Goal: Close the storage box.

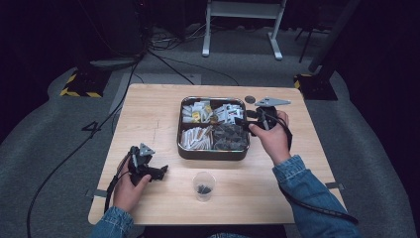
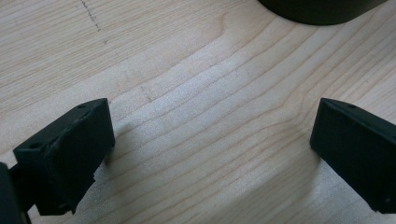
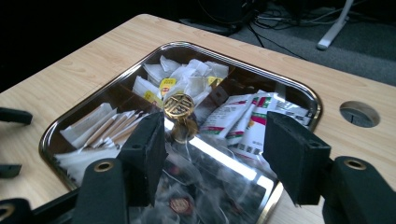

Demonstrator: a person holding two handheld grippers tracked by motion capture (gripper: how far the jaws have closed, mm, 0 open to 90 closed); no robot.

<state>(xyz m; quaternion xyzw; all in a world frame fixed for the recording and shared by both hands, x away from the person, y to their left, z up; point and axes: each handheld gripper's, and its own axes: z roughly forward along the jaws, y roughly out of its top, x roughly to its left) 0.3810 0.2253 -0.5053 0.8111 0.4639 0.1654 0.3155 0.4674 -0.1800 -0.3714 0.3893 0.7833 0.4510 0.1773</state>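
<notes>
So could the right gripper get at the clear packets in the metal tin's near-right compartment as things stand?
Probably yes. The right gripper hangs just above the divided metal tin with jaws apart and nothing between them, and the clear packets lie uncovered beneath it.

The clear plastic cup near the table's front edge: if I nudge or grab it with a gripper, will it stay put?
Probably not. The clear plastic cup looks thin-walled and holds only a few dark bits, so it is likely light and would slide or tip when nudged. It stands upright and narrows toward its base, so a squeeze may flex it.

dim room, lit tabletop [image 1: 148, 114], glare on the tin [image 3: 224, 163], soft focus.
</notes>
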